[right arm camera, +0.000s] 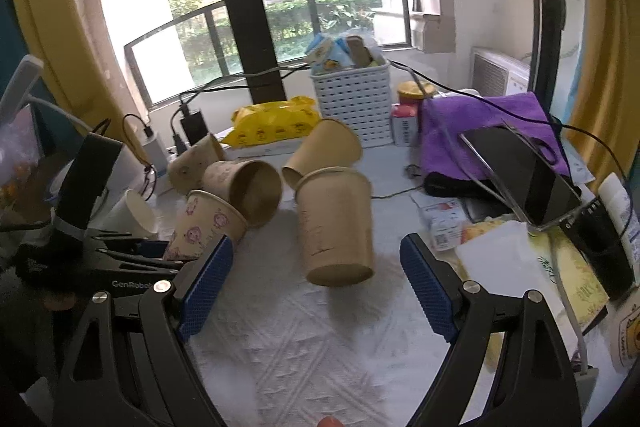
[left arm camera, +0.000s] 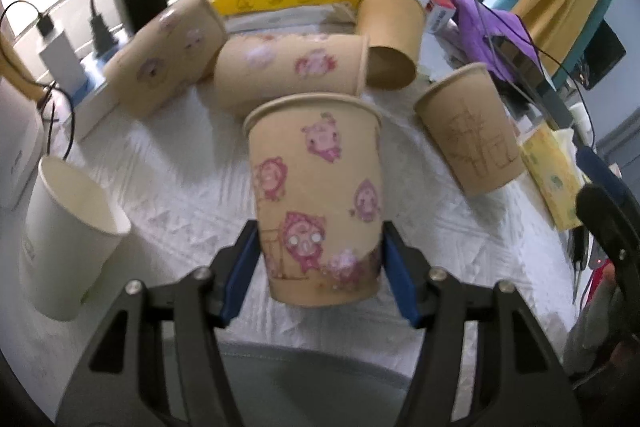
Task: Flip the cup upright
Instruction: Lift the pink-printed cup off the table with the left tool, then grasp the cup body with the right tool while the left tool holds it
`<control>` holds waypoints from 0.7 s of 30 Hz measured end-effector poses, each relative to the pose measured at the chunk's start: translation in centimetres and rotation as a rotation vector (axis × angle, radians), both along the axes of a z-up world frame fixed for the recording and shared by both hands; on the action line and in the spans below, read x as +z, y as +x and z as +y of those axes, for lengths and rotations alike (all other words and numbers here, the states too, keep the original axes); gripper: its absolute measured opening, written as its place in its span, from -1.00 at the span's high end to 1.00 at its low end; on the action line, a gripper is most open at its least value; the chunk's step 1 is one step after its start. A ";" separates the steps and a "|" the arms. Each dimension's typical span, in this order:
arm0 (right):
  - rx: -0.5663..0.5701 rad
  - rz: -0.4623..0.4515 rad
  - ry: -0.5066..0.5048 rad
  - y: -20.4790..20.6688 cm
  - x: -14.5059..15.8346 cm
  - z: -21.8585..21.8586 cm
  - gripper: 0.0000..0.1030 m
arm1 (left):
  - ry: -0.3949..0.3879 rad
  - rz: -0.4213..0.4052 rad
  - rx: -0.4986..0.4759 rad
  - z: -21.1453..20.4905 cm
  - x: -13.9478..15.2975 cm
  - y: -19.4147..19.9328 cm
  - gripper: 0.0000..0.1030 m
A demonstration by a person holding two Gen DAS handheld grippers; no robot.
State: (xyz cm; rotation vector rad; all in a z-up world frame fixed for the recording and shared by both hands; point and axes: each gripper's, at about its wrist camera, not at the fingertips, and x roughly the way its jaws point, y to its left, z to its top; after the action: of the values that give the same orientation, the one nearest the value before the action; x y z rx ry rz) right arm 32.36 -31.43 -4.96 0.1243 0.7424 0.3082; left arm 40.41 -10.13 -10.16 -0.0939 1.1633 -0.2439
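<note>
Upright pig-print cup (left arm camera: 316,199) between left gripper (left arm camera: 320,275) jaws, rim up

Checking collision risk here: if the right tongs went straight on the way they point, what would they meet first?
Probably the upright brown cup, which stands ahead between the open right tongs, slightly left of centre; depth is unclear.

Bright daylight is coming in through the window (right arm camera: 280,7), washing it out white. Everything is looking a bit blurry, and the edges are bending and going dark.
</note>
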 end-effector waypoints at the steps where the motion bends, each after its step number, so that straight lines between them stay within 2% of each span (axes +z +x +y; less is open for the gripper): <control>1: -0.001 0.002 0.000 0.1 -0.1 -0.2 -0.70 | 0.005 -0.001 -0.006 -0.1 0.1 -0.1 -0.16; 4: 0.001 0.006 0.002 0.0 -0.1 -0.2 -0.70 | 0.011 -0.019 -0.012 -0.1 0.5 -0.8 -0.15; 8: 0.019 0.002 0.004 -0.5 0.3 0.1 -0.70 | 0.024 -0.054 -0.025 0.1 1.9 -3.6 -0.15; 14: 0.088 0.012 0.046 -2.7 0.9 1.7 -0.70 | 0.065 -0.145 -0.026 0.4 4.0 -10.7 -0.15; 21: 0.184 0.034 0.105 -7.1 2.1 4.8 -0.70 | 0.101 -0.262 0.008 1.2 5.4 -17.8 -0.15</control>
State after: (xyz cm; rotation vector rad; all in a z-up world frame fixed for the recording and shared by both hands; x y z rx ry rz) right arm 25.28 -26.64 -2.83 0.1609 0.7731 0.5218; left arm 22.60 -8.95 -4.73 0.0222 0.9126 -0.1843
